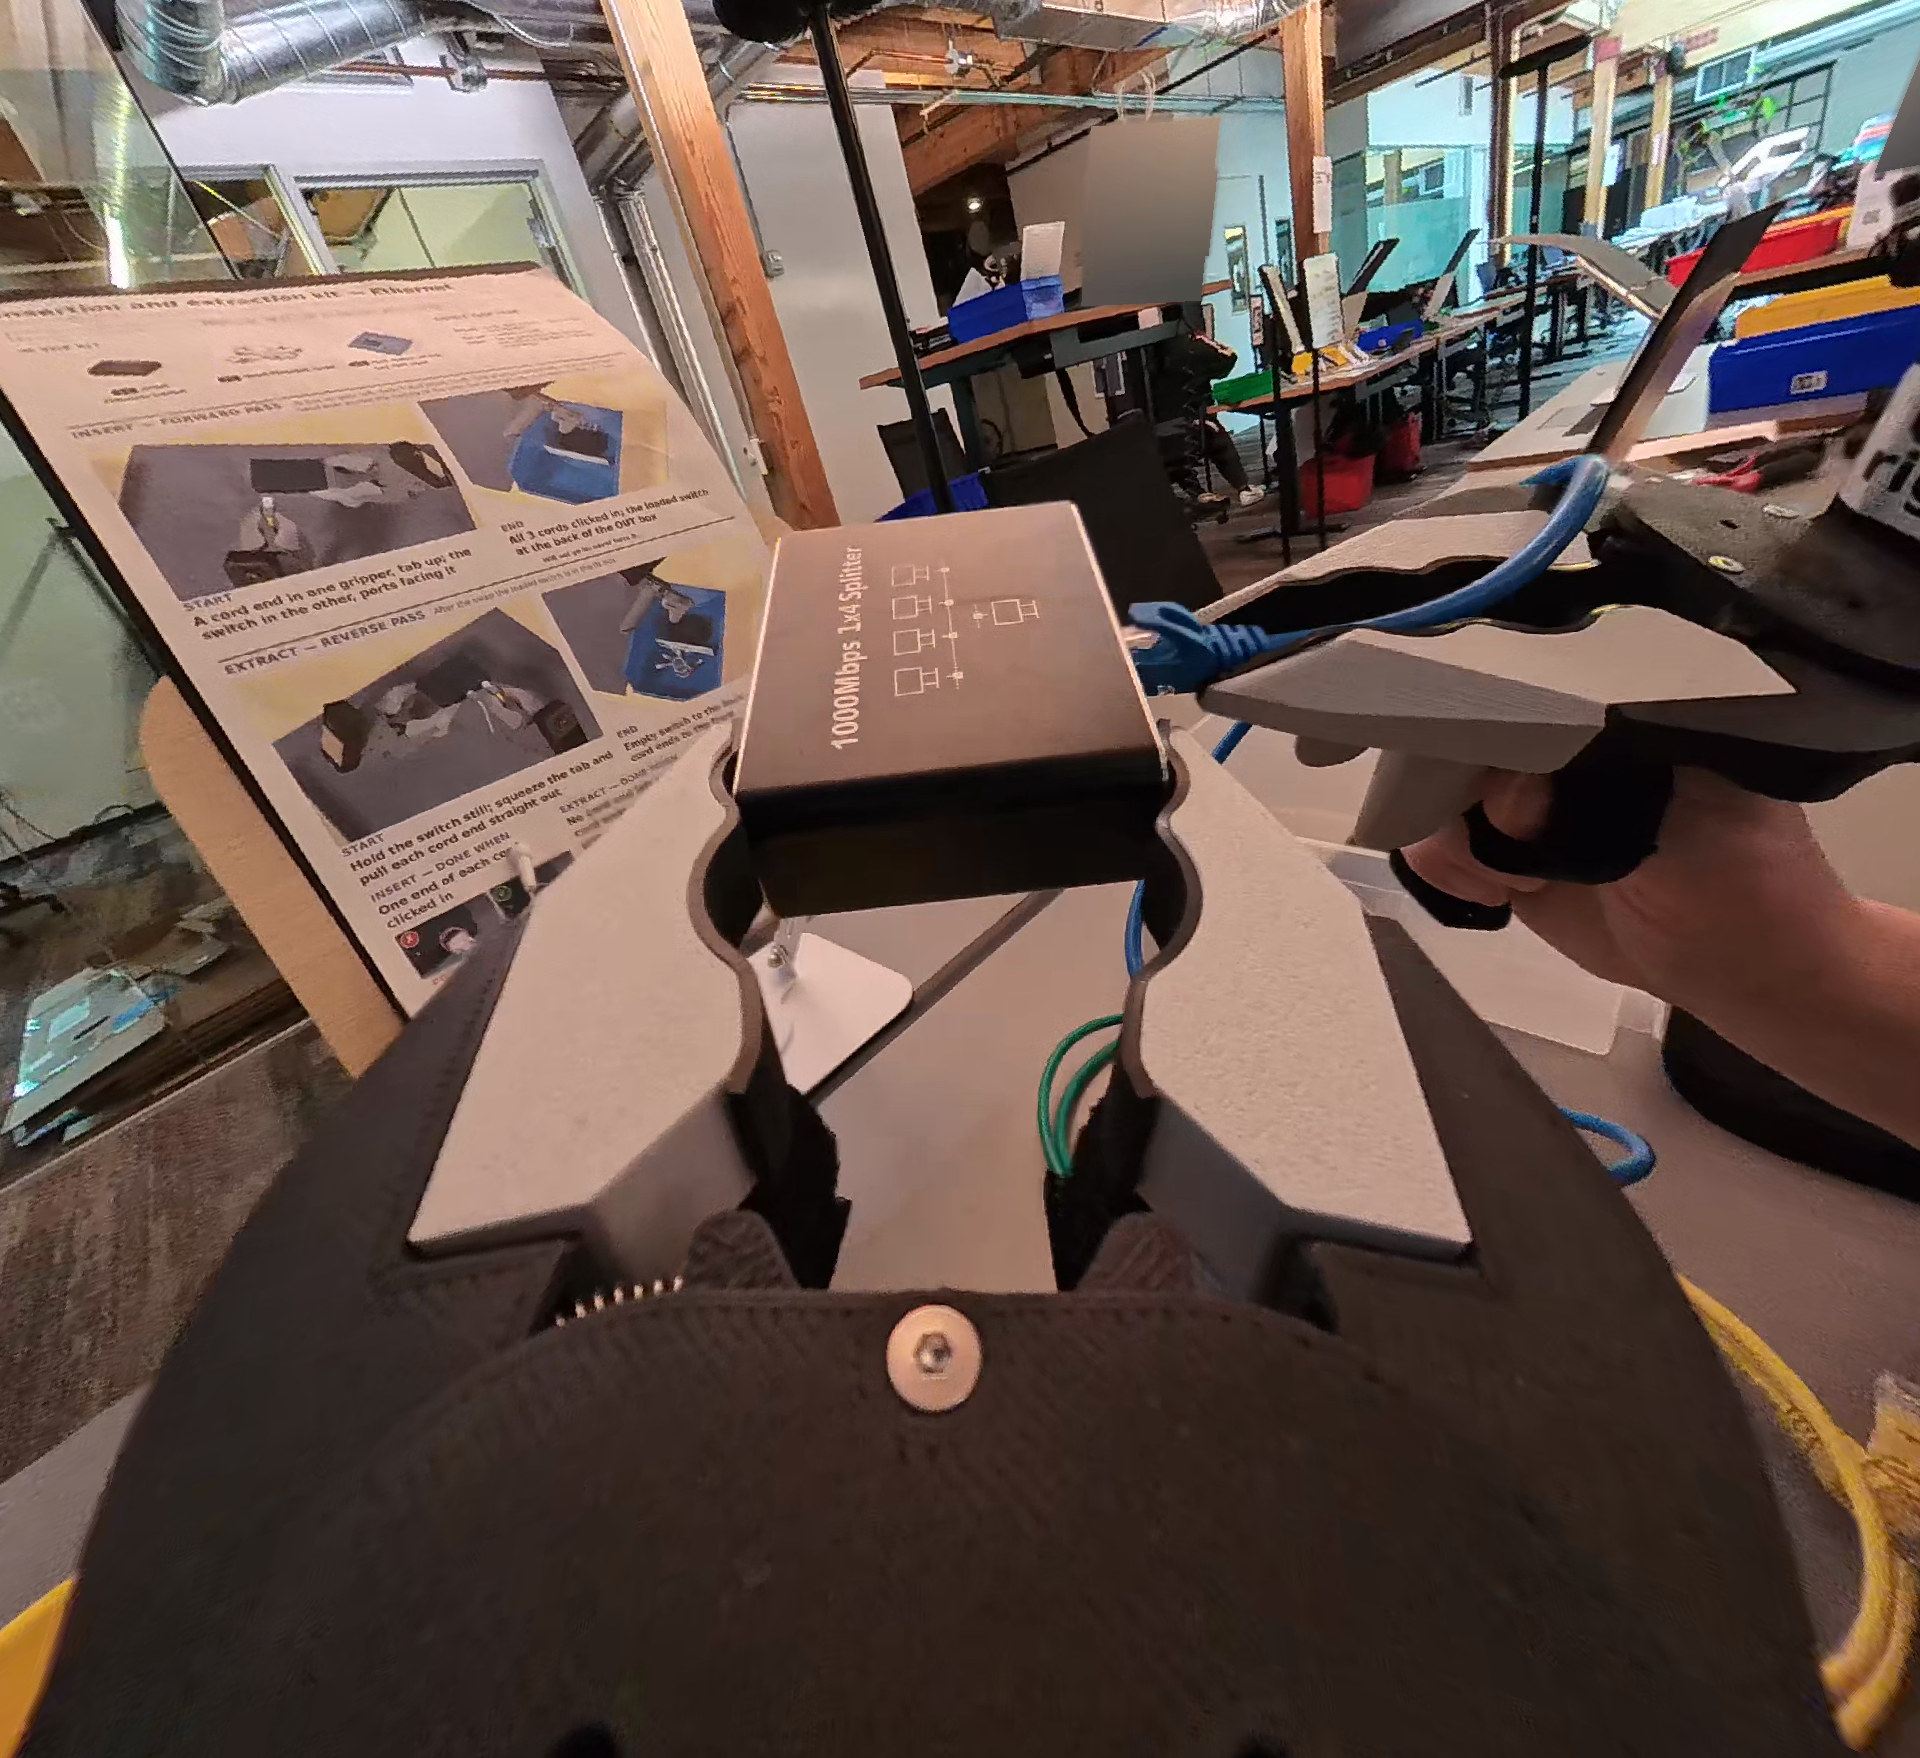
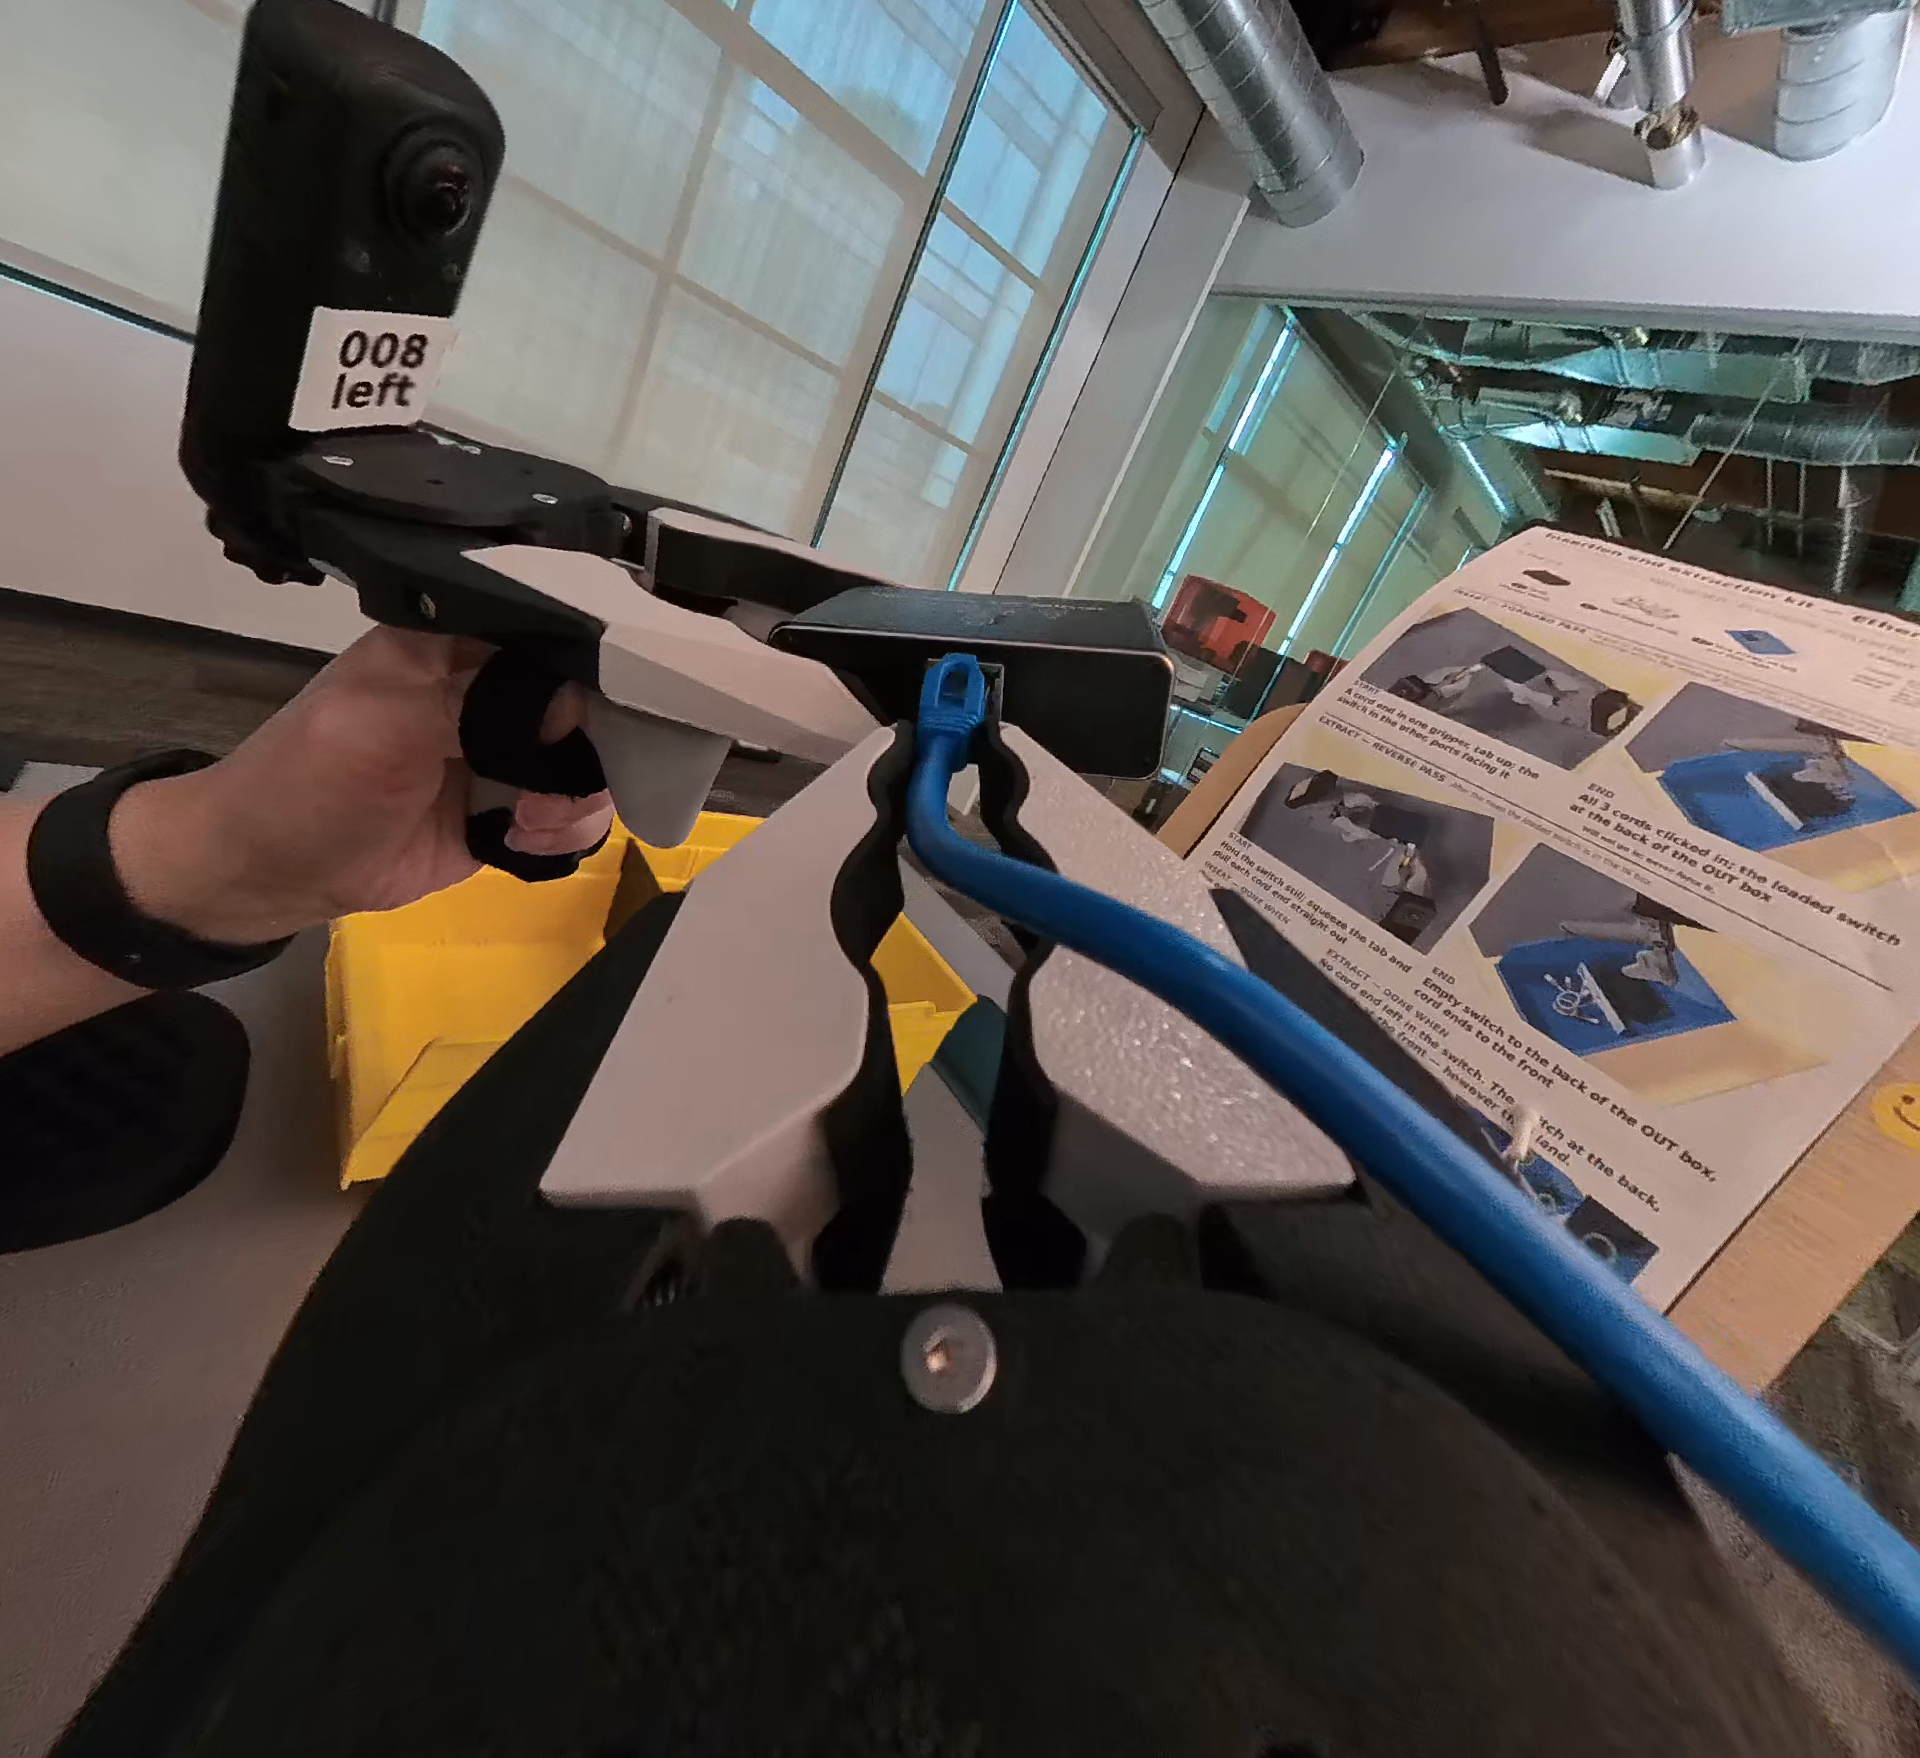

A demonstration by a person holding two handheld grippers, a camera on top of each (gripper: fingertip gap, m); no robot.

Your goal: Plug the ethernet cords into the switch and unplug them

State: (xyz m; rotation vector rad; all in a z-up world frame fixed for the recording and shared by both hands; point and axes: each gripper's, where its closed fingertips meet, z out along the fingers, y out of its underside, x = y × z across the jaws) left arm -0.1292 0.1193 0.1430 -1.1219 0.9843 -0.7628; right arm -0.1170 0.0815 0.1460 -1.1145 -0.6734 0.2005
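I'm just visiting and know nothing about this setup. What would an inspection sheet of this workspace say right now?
Surface: grey tabletop, mostly hidden.
Job's things: black switch held in the air; blue ethernet cord with its plug at a port on the side of the switch.
Clutter: yellow bin; instruction poster.
Grippers: left claw shut on the switch; right claw shut on the cord, just behind its plug.
Cables: green wire; yellow cord.
Surroundings: workshop desks, ceiling ducts, windows.

1. Left wrist view looks forward along its jaws, close on the switch [image 1: 951, 669].
2. Right wrist view faces it, tilted.
3. Both share the switch [image 2: 1039, 669] and instruction sheet [image 1: 343, 586].
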